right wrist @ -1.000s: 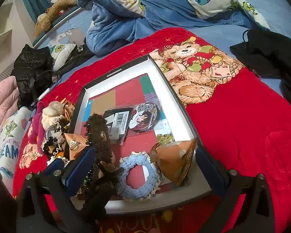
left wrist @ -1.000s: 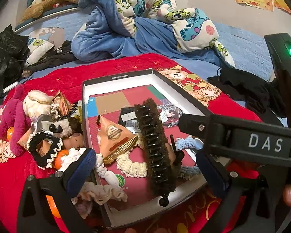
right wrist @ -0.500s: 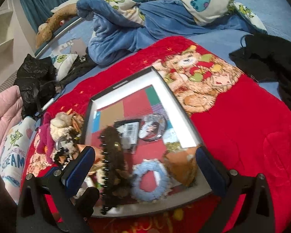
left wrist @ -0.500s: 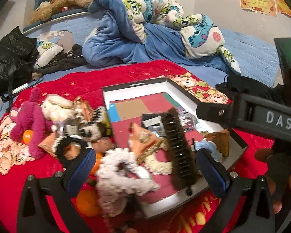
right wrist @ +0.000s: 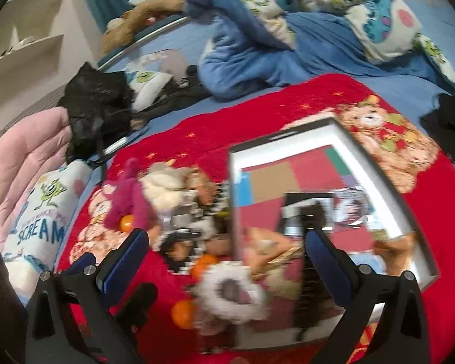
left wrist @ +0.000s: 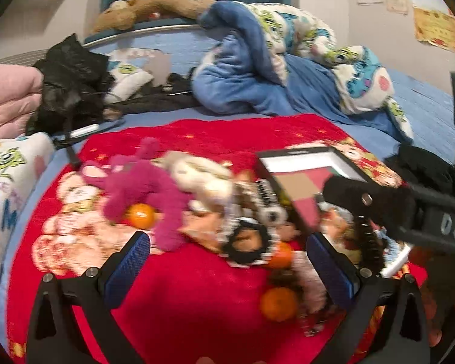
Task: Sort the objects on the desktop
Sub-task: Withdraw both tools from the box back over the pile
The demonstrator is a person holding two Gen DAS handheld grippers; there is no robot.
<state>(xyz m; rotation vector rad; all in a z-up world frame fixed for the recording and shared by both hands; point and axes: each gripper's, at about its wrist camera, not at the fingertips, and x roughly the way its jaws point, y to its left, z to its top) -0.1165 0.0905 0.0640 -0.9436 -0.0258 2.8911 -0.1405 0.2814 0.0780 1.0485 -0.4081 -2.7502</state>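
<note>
1. The shallow box (right wrist: 388, 182) with white walls and a dark rim lies on the red blanket (left wrist: 197, 297). In the left wrist view only its far corner (left wrist: 300, 163) shows, on the right side.
2. Inside the box are a dark, bristly hair clip (right wrist: 311, 273), a brown paper cone (right wrist: 273, 242), a flat packet with a white label (right wrist: 300, 212) and a round badge (right wrist: 352, 206). All of them look blurred.
3. A fluffy white ring (right wrist: 230, 291) sits across the box's near left edge. I cannot tell if it is fully inside.
4. Left of the box is a pile of small things on the blanket: a pink plush toy (left wrist: 142, 188), a cream plush toy (left wrist: 197, 173), a black ring with white trim (left wrist: 245, 242) and 3 small oranges. 1 orange (left wrist: 141, 215) sits against the pink toy, 1 (left wrist: 280, 254) is beside the black ring, and 1 (left wrist: 277, 303) lies nearer the camera.
5. The left gripper (left wrist: 227, 273) has its 2 blue-padded fingers spread wide, with nothing between them. It hangs over the pile.
6. The right gripper (right wrist: 224, 264) is also spread wide and holds nothing. It hangs over the near left part of the box. Its black body (left wrist: 379, 203) crosses the right side of the left wrist view.
7. Behind the red blanket are a rumpled blue blanket (left wrist: 242, 82), a black bag (left wrist: 69, 79) and a long brown plush (left wrist: 154, 9) by the wall.
</note>
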